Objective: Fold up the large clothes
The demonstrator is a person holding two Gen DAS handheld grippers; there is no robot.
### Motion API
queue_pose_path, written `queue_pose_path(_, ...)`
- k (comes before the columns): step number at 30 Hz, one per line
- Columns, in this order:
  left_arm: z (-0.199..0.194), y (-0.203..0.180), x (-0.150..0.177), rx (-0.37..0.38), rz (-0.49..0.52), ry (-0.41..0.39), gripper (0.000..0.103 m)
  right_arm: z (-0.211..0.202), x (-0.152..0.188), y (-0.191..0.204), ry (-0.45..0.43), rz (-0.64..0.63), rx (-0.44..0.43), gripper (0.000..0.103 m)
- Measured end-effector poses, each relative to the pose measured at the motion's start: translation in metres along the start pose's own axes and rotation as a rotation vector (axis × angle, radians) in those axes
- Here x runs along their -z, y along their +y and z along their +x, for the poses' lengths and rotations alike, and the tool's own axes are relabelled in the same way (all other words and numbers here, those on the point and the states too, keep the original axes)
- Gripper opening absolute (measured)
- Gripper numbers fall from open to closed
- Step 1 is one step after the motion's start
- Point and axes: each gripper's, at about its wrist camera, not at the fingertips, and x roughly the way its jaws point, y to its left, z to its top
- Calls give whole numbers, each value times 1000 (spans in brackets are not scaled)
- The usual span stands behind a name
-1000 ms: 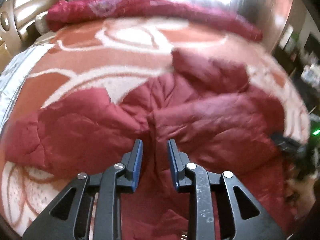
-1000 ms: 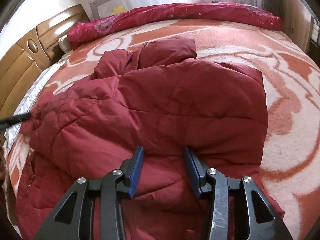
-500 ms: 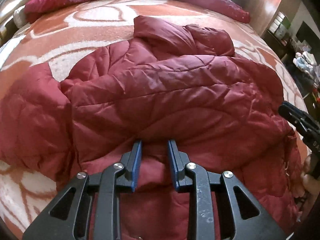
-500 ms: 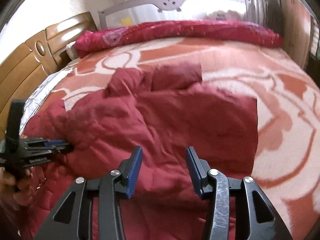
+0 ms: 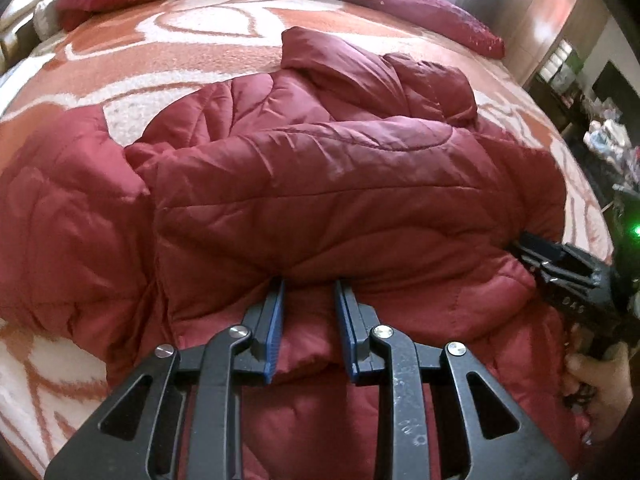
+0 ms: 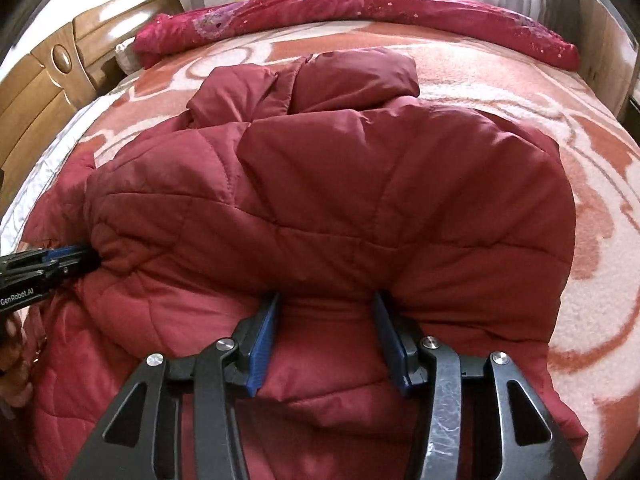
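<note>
Plainly the puffy quilted red jacket [image 6: 332, 208], spread on the patterned blanket [image 6: 592, 200], looks soft, bulky and slippery, so I judge bunched hem best, where left gripper [image 5: 309, 308] and right gripper [image 6: 326, 320] straddle folds at 6 o'clock, jaws part-open, grip uncertain.

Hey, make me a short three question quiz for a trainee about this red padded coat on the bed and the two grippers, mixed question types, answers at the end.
1. True or false: the left gripper has its fingers set apart with a bunched fold of the red padded coat between them.
2. Multiple choice: the coat lies on A) a bare wooden floor, B) an orange and white patterned blanket, C) a glass table.
3. Fill in: at the far side of the bed lies a rolled red ______.

Key: 1 true; 2 B; 3 quilt.
</note>
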Motion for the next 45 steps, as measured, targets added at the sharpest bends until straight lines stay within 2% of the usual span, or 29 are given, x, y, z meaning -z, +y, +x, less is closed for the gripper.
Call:
queue_pose_path(4,-12,12,2,49,-51,11,24,0,2,3,-14,-6,12,49)
queue_pose_path(12,-47,40,19,96,-183,-34,24,-1,2,6,-25,-18,32,49)
queue_pose_path(16,-58,54,31,103,-245,-46,24,-17,3,9,-43,5,40,49)
queue_pose_path(23,-67,82,50,100,-337,-59,24,-54,15,15,-89,38,-32,50)
queue_pose_path(26,-73,99,59,130,-395,-74,24,-65,21,20,-89,32,-60,52)
queue_pose_path(29,-75,114,65,121,-438,-92,24,-72,28,29,-77,39,-116,54)
queue_pose_path(30,-76,120,67,119,-455,-97,25,-74,30,32,-71,39,-128,54)
queue_pose_path(34,-78,151,76,104,-539,-116,47,-85,42,44,-48,20,-162,59)
queue_pose_path(37,-79,179,78,98,-612,-126,56,-96,51,51,-37,6,-183,62)
queue_pose_path(40,-81,210,79,71,-676,-153,63,-107,56,55,-26,2,-202,64)
queue_pose_path(45,-80,257,77,18,-786,-180,64,-128,63,59,-22,21,-242,68)
